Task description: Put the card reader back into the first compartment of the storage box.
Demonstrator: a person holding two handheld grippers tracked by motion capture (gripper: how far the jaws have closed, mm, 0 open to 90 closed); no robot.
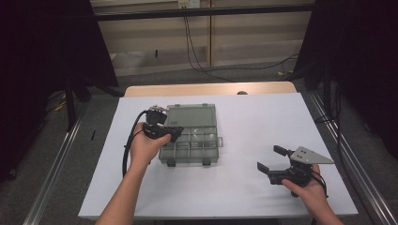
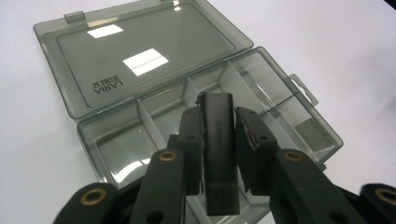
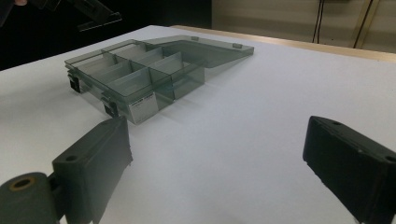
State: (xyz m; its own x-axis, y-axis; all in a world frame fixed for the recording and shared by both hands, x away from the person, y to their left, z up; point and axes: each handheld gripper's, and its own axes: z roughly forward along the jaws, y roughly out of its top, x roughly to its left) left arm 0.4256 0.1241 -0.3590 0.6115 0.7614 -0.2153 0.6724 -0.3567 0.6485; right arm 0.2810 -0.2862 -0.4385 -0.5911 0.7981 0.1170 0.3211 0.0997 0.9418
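I count one clear plastic box (image 2: 187, 93) lying open on the counter (image 1: 253, 122), with one lid (image 2: 140, 51) folded back. I have two claws: my left claw (image 2: 219, 140) grips one dark stick-shaped gadget (image 2: 218, 154), and my right claw (image 3: 219, 163) stands spread.

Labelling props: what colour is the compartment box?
Translucent smoky grey plastic compartment box; clearest in the left gripper view.

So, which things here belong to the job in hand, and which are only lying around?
Belong to the job:
- black USB stick, clamped in the left claw
- open compartment box, lid folded back, directly under it

Only around:
- right claw, open, apart from the box
- cables on the floor behind the table
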